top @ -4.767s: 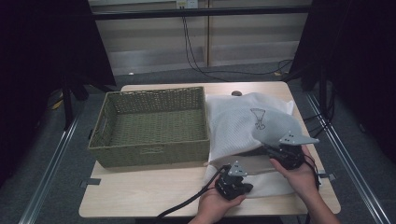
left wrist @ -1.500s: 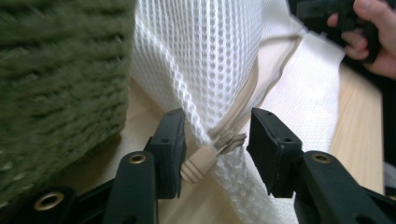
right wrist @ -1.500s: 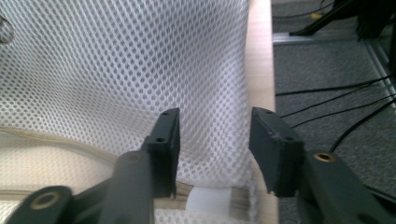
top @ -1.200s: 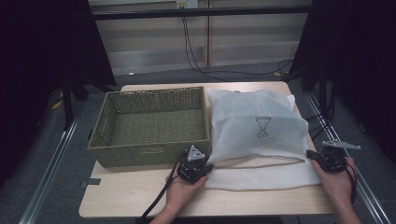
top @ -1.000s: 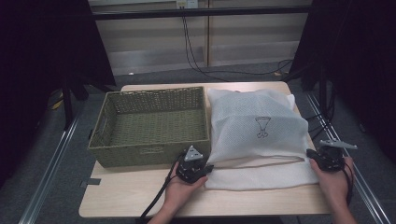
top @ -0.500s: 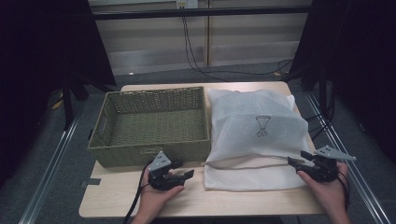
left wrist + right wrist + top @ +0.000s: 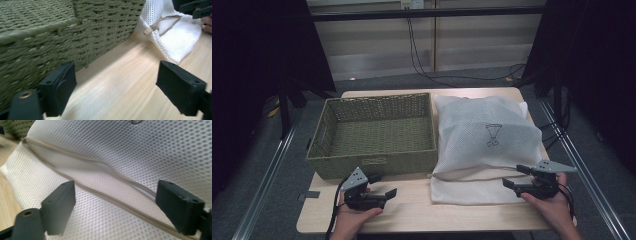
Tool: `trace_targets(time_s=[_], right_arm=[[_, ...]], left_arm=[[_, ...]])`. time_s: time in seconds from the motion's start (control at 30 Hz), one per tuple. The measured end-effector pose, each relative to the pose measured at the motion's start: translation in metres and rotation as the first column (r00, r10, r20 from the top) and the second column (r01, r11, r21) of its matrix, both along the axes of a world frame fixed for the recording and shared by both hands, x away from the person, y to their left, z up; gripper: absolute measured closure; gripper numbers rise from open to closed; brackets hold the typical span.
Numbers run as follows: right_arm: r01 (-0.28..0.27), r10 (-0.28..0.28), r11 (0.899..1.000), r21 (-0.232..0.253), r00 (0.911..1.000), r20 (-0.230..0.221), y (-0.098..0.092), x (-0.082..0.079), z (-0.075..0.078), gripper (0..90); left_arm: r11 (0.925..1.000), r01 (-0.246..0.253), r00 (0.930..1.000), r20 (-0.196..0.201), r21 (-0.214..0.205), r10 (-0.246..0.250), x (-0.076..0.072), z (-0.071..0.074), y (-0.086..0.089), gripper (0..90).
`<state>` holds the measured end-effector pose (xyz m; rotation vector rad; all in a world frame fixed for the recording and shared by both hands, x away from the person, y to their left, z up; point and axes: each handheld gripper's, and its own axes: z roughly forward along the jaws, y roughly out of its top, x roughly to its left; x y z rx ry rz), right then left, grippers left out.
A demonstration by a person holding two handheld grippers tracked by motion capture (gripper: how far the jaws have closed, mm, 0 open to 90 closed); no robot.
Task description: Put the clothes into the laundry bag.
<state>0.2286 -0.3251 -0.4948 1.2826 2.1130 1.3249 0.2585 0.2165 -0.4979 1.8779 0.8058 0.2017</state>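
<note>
Left gripper [image 7: 384,194] jaws apart over bare table [image 7: 412,215], near basket [image 7: 374,135]. Right gripper [image 7: 513,176] jaws apart at mesh bag [image 7: 487,135] edge, perhaps touching.

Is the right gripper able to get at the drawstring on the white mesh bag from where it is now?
Probably yes: the right gripper is open at the white mesh bag, and the drawstring lies uncovered just ahead.

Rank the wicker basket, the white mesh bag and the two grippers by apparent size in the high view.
1 and 2. wicker basket and white mesh bag: their footprints look alike, so I will not rank them.
3 and 4. right gripper and left gripper: far smaller, and alike in size.
</note>
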Motion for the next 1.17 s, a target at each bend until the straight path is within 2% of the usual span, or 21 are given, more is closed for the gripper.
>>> trace_targets(time_s=[0.13, 0.17, 0.2, 0.27, 0.3, 0.33, 0.4, 0.43, 0.57, 0.67, 1.17], right_arm=[[-0.029, 0.029, 1.000, -0.006, 0.9996, 0.003, 0.006, -0.002, 0.000, 8.6], [-0.040, 0.040, 0.999, -0.002, 0.9992, 0.000, 0.007, -0.002, 0.000, 6.7], [-0.047, 0.047, 0.999, 0.007, 0.9989, -0.006, 0.007, -0.003, 0.001, 4.1], [-0.060, 0.060, 0.998, 0.016, 0.9981, -0.010, 0.007, -0.007, 0.001, 1.7], [-0.070, 0.070, 0.997, 0.020, 0.9975, -0.009, 0.005, -0.010, 0.001, 1.3], [-0.074, 0.074, 0.997, 0.019, 0.9972, -0.008, 0.004, -0.012, 0.000, 0.6], [-0.079, 0.079, 0.997, 0.014, 0.9969, -0.006, -0.001, -0.016, -0.002, 0.0], [-0.077, 0.077, 0.997, 0.017, 0.9970, -0.005, -0.003, -0.018, -0.003, 0.0], [-0.052, 0.052, 0.998, 0.017, 0.9986, 0.004, -0.009, -0.018, -0.002, 0.0], [-0.037, 0.037, 0.999, 0.019, 0.9993, 0.010, -0.011, -0.018, -0.001, 0.0], [-0.027, 0.027, 1.000, 0.007, 0.9996, -0.001, -0.013, -0.016, -0.004, 0.0]], left_arm=[[0.9998, -0.015, 0.9998, -0.009, 0.014, 0.015, -0.001, 0.001, 0.015, 4.8], [1.0000, -0.005, 1.0000, -0.006, 0.007, 0.005, -0.001, 0.001, 0.019, 1.5], [0.9998, 0.014, 0.9999, 0.003, 0.014, -0.014, -0.002, 0.002, 0.023, 0.0], [0.9989, 0.017, 0.9995, 0.026, 0.043, -0.018, -0.003, 0.002, 0.033, 0.0], [0.9993, 0.023, 0.9996, 0.018, 0.030, -0.023, -0.002, 0.001, 0.038, 0.0], [0.9997, 0.024, 0.9997, 0.000, -0.003, -0.024, 0.000, 0.001, 0.044, 0.0], [0.9981, 0.030, 0.9995, -0.009, -0.054, -0.030, 0.002, 0.001, 0.050, 0.0], [0.9975, 0.033, 0.9994, -0.008, -0.062, -0.033, 0.002, 0.001, 0.051, 0.0], [0.9986, 0.032, 0.9995, -0.004, -0.043, -0.032, 0.001, -0.001, 0.045, 0.0], [0.9997, 0.024, 0.9997, -0.001, -0.004, -0.024, 0.000, -0.001, 0.042, 0.0], [0.9996, 0.023, 0.9995, -0.019, 0.013, -0.023, 0.003, -0.004, 0.039, 0.8]])
